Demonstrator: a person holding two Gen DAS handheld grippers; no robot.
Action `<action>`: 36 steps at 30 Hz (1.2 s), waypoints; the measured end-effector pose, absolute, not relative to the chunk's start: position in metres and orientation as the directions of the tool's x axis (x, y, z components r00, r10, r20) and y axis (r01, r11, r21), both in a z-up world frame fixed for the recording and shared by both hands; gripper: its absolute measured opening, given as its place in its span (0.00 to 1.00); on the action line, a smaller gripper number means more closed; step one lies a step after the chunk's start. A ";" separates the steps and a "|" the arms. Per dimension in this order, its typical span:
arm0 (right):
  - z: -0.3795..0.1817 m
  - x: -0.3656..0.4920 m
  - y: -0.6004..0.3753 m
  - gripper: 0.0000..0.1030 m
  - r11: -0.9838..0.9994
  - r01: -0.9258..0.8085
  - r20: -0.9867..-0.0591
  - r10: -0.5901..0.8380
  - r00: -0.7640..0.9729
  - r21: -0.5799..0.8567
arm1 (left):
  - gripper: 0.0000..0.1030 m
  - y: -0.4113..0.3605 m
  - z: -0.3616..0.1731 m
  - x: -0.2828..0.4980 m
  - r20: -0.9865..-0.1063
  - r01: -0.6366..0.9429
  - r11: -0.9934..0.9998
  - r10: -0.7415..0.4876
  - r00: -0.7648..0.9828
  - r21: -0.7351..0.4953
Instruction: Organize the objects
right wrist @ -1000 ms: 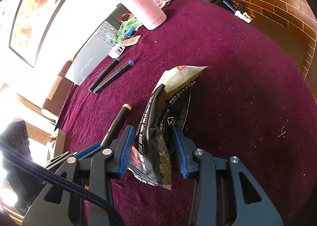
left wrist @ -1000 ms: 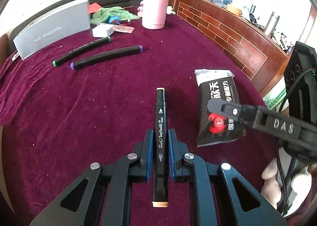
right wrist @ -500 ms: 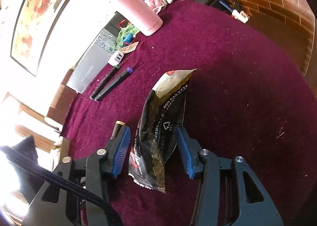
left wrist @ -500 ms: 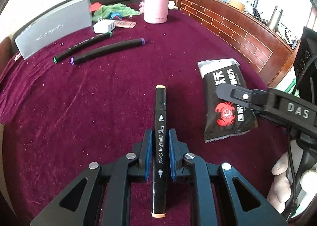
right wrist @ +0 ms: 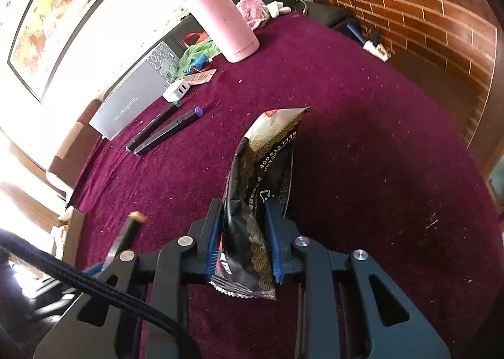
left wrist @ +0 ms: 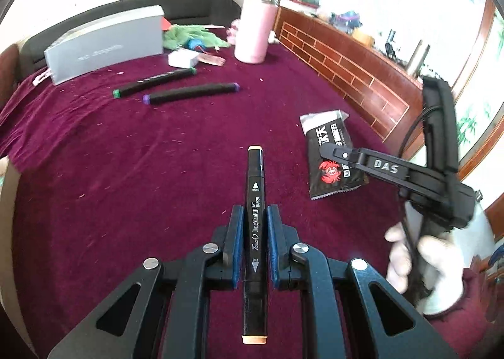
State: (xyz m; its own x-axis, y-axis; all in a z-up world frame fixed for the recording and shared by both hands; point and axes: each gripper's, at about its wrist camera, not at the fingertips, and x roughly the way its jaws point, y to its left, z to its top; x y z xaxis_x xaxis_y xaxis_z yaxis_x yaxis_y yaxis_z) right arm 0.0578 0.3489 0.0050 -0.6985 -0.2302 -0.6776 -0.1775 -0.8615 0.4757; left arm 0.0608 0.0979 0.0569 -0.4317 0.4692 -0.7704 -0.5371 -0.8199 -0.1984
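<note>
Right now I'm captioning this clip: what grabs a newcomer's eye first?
The left claw clamps a black marker pointing out over the deep-red tablecloth. To its right, the right claw pinches a black snack packet. A pink flask stands at the far edge.

Both wrist views close, angled down, sharing maroon tablecloth (left wrist: 126, 185)

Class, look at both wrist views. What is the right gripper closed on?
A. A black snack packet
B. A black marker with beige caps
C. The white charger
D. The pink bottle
A: in the right wrist view the right gripper has its blue pads pressed on the crumpled black snack packet; the black marker sits in the left gripper.
</note>
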 end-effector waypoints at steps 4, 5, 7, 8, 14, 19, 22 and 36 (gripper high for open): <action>0.007 0.058 0.344 0.23 -0.880 -0.185 -0.687 -0.195 -0.700 0.437 | 0.11 0.068 0.062 0.072 -0.763 -0.519 -0.827 0.475 -0.439 -0.216; 0.008 0.058 0.343 0.23 -0.883 -0.187 -0.690 -0.189 -0.699 0.430 | 0.11 0.061 0.062 0.074 -0.763 -0.512 -0.830 0.473 -0.440 -0.220; 0.009 0.058 0.342 0.22 -0.885 -0.191 -0.696 -0.184 -0.694 0.425 | 0.11 0.047 0.062 0.077 -0.764 -0.493 -0.842 0.463 -0.449 -0.220; 0.009 0.058 0.341 0.22 -0.882 -0.194 -0.699 -0.189 -0.690 0.429 | 0.11 0.041 0.062 0.079 -0.764 -0.486 -0.845 0.461 -0.452 -0.223; 0.009 0.074 0.335 0.23 -0.856 -0.189 -0.710 -0.253 -0.657 0.480 | 0.11 0.005 0.060 0.085 -0.756 -0.434 -0.863 0.461 -0.465 -0.259; 0.012 0.092 0.320 0.23 -0.855 -0.158 -0.717 -0.297 -0.630 0.493 | 0.11 -0.017 0.054 0.093 -0.757 -0.403 -0.870 0.462 -0.461 -0.286; 0.015 0.102 0.306 0.22 -0.858 -0.128 -0.717 -0.322 -0.618 0.497 | 0.11 -0.027 0.049 0.097 -0.759 -0.387 -0.875 0.458 -0.462 -0.292; 0.028 0.116 0.236 0.15 -0.844 0.001 -0.694 -0.441 -0.569 0.536 | 0.11 -0.064 0.052 0.115 -0.729 -0.351 -0.888 0.448 -0.517 -0.297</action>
State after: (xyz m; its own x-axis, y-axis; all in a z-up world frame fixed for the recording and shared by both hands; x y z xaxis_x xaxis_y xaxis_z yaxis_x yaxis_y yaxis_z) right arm 0.1162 0.2357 0.0275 -0.5686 -0.4414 -0.6942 0.0008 -0.8442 0.5361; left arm 0.1150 -0.0640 0.0516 -0.5172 0.4479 -0.7293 -0.3508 -0.8882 -0.2968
